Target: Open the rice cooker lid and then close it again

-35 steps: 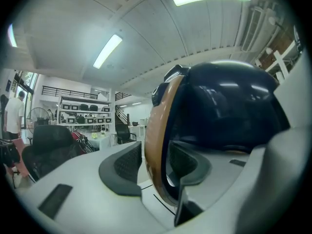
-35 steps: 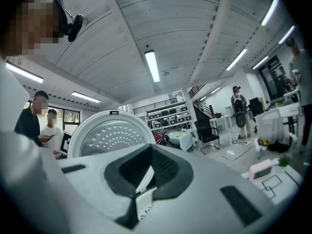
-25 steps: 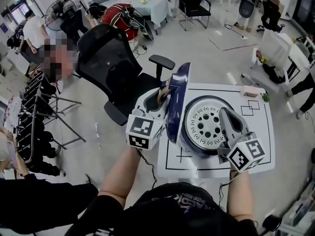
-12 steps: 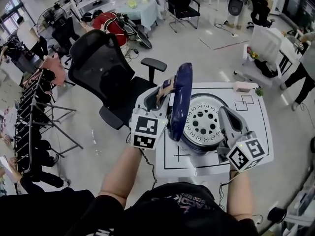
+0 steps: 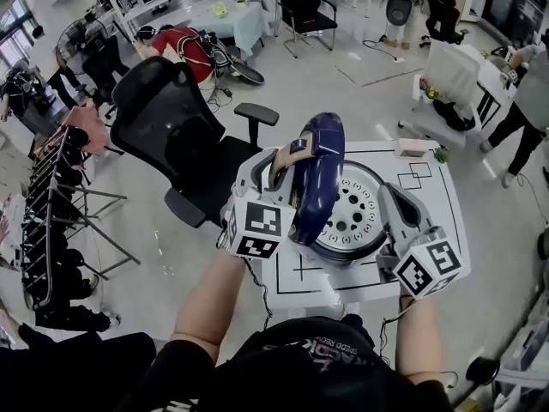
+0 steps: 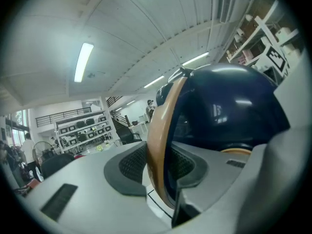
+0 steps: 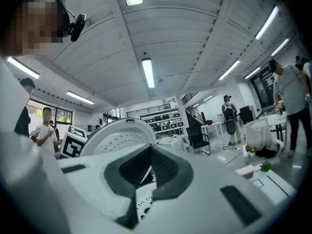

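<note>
**Current state.** The left gripper (image 5: 283, 166) is clamped, jaws narrow, on the lid (image 5: 317, 178). In the left gripper view the lid's tan rim (image 6: 156, 145) runs between the two pads, and the dark blue shell bulges to the gripper's right. The lid stands close to upright, leaning slightly over the cooker (image 5: 339, 260). The cooker sits on the table (image 5: 429, 187), just right of this gripper. The right gripper (image 5: 393, 204) has its jaws fully together and holds nothing. It hovers level at the cooker's near right side, with the lid's white perforated inner face ahead of it and to its left.

**Step in hand.** Judged from the lid's position, it is at or near the top of its swing. That is either the end of opening or the start of closing.

**Next move.**
1. Keep the left grip on the rim and follow the hinge arc down toward the right gripper's side.
2. Let the wrist roll with the lid so the rim does not twist out of the pads.
3. Move the right gripper away from the opening before the lid arrives, or use its closed tips to press the lid until it latches.
</note>
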